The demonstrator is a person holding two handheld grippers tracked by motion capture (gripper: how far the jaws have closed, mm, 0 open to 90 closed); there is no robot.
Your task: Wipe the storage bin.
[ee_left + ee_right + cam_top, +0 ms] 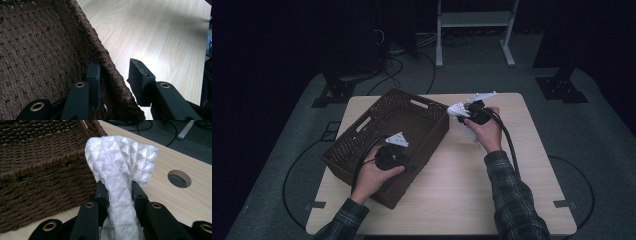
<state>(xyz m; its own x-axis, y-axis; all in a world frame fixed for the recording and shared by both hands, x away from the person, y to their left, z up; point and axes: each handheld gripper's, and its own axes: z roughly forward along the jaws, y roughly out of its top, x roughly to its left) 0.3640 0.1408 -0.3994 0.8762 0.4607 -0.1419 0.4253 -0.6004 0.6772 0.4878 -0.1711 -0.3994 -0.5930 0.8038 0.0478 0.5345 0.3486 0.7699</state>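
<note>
We find the right claw [117,192] clamped on a white quilted cloth [122,162], the left claw [113,75] half-open astride the brown woven basket's [362,132] rim.

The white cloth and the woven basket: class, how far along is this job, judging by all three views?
Done: the right hand-held gripper has the white cloth pinched and lifted off the table. In hand: it holds the cloth beside the basket, while the left hand-held gripper straddles the basket's rim, one jaw inside, one outside. Left: the cloth is not yet in the basket.
</note>
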